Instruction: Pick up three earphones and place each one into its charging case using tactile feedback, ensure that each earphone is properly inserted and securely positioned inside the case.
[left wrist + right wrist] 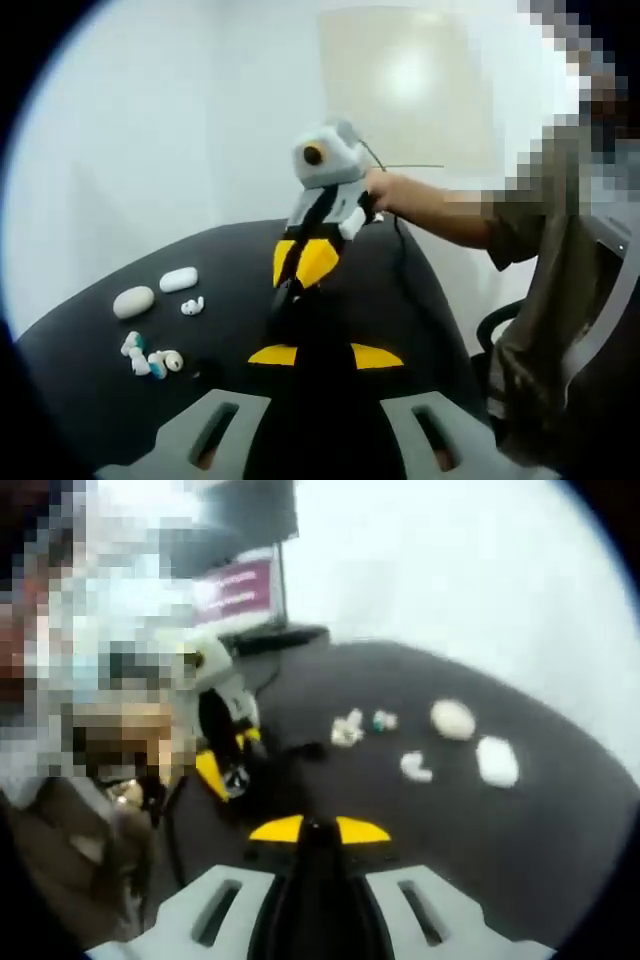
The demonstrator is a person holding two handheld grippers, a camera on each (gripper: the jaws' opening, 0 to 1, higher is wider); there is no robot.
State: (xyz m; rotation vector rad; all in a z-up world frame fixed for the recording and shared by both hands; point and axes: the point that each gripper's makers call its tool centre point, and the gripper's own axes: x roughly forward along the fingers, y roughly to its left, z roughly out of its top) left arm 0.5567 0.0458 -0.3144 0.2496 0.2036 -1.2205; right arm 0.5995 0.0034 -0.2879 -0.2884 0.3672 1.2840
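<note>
A: In the left gripper view, what do the left tongs (325, 355) look like?

B: Their yellow-tipped jaws meet over the dark bench (90, 375) with no gap and nothing between them, so clenched; the right tongs (288, 292) enter from the right, held in a person's hand (392, 192), tips down near the bench (I cannot tell from here whether they are closed).

A: And the earphones?

B: On the left of the bench: two white cases, an oval one (133, 301) and a longer one (178, 279) just beside it; a single white earphone (192, 306) lies near them; a small cluster of white and teal pieces (150, 356) sits closer to the camera.

A: Now the right gripper view?

B: The right tongs (318, 829) also show yellow tips pressed together, grasping nothing; the left tongs (222, 770) appear at the left, blurred; state unclear there.

A: The things?

B: Ahead on the bench: both cases at the right, the earphone between them and the tongs, the cluster further left; all lie apart from the tongs.
</note>
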